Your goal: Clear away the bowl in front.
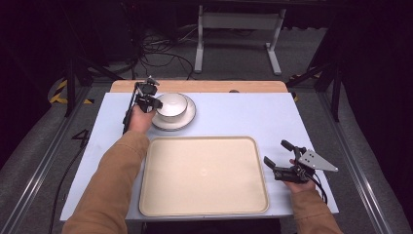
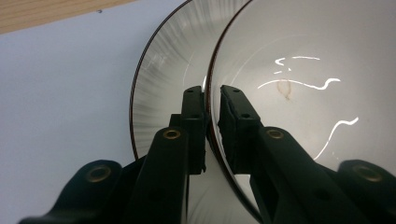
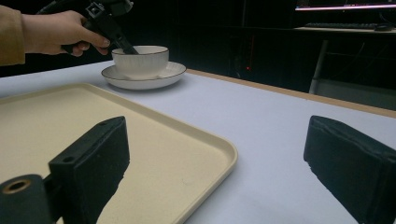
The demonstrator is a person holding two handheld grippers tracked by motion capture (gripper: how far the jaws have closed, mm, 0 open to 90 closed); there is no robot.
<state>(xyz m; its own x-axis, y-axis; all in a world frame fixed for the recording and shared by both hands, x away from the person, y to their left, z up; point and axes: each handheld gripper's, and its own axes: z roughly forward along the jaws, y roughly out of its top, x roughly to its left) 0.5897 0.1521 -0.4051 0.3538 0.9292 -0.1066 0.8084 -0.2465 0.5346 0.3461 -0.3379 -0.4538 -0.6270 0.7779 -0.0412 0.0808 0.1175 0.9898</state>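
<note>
A white bowl with a dark rim stands on a matching plate at the back left of the table. My left gripper is shut on the bowl's left rim. In the left gripper view one jaw is outside the bowl and one inside, with the wall pinched between the pads and the plate beneath. My right gripper rests open at the right of the cream tray, with nothing between its jaws. The right gripper view has the bowl, the plate and the left gripper far off.
The cream tray lies bare at the front middle of the pale blue table. A wooden strip runs along the table's far edge. Dark floor, cables and a desk frame lie beyond it.
</note>
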